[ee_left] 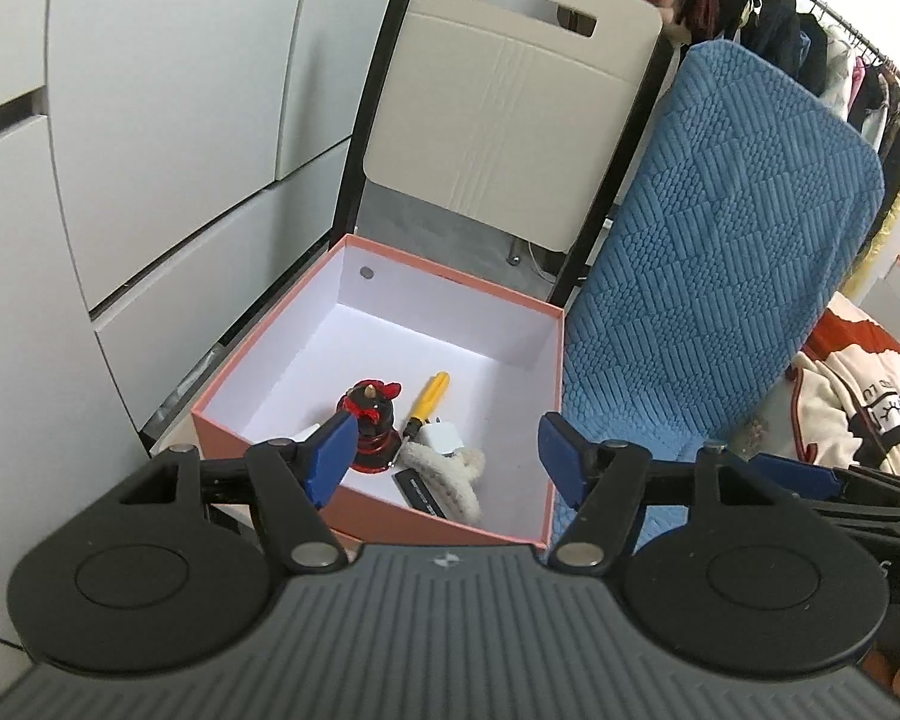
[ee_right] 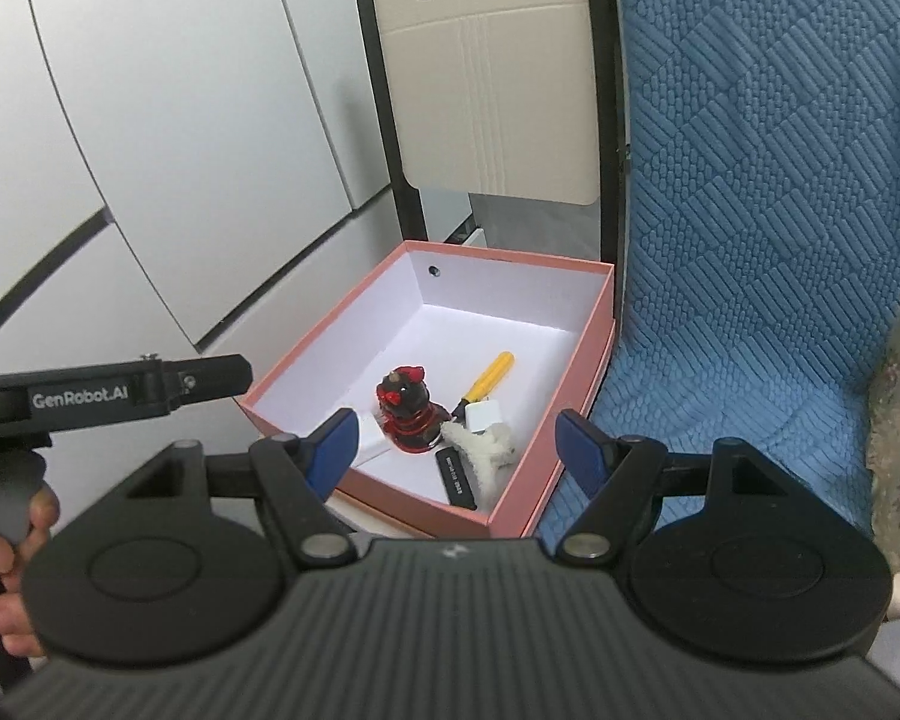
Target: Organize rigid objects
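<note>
A pink box (ee_left: pixel 384 513) (ee_right: pixel 564 372) with a white inside stands open on a chair seat. In it lie a red and black figurine (ee_left: pixel 371 414) (ee_right: pixel 408 411), a yellow-handled tool (ee_left: pixel 429 396) (ee_right: pixel 489 378), a white plug (ee_left: pixel 441 439) (ee_right: pixel 485 417), a fluffy white hair clip (ee_left: pixel 450 471) (ee_right: pixel 480 450) and a black stick (ee_left: pixel 423 495) (ee_right: pixel 456 480). My left gripper (ee_left: pixel 447 456) hangs open above the box's near edge, nothing between its blue fingers. My right gripper (ee_right: pixel 457 450) is open too, above the same edge, and holds nothing.
A beige chair back (ee_left: pixel 510 102) (ee_right: pixel 486 78) rises behind the box. A blue quilted cover (ee_left: pixel 714 252) (ee_right: pixel 768 210) lies to the right. White cabinet doors (ee_left: pixel 150 120) fill the left. A clothes rail (ee_left: pixel 810 30) hangs at the far right. A hand (ee_right: pixel 6 570) grips the left tool's handle.
</note>
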